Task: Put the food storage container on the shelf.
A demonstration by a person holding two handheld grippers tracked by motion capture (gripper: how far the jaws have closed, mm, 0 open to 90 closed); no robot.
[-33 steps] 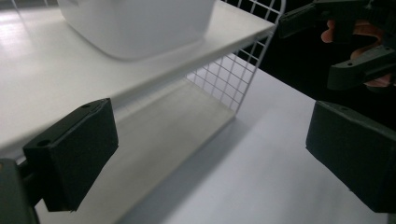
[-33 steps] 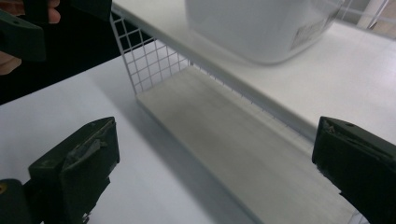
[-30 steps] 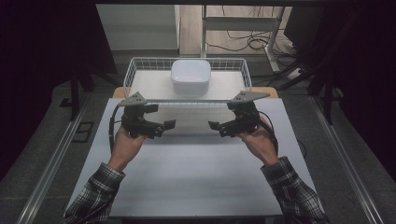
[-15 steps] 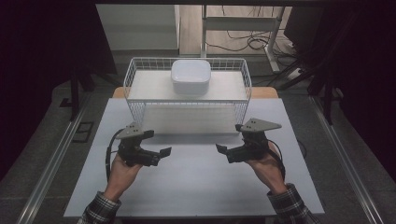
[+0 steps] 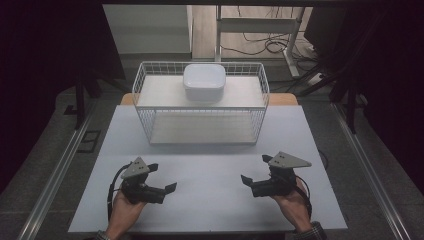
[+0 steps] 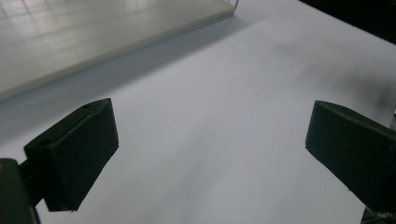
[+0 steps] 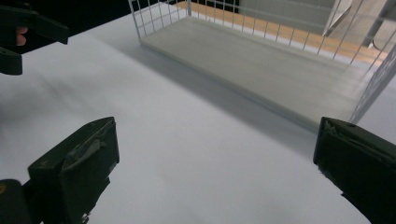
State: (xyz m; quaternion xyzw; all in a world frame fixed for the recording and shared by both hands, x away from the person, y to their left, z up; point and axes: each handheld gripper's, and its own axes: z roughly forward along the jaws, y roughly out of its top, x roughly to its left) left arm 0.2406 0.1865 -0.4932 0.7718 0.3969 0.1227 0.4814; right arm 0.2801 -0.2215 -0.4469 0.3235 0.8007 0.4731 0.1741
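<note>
High view: both grippers, left [image 5: 167, 187] and right [image 5: 246, 180], rest fingers apart on the desk [image 5: 210, 210]; approach the box [image 5: 204, 81] atop the basket [image 5: 150, 125] level.

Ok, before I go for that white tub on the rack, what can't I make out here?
- Tub contents: high view, its lid covers them.
- Rack top shelf: right gripper view, cut off by the top edge.
- Left gripper rear: high view, the hand hides it.
- Rack wires: left gripper view, blurred.

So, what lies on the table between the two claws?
Nothing: in the high view, the white table top is bare between the left claw and the right claw.
</note>
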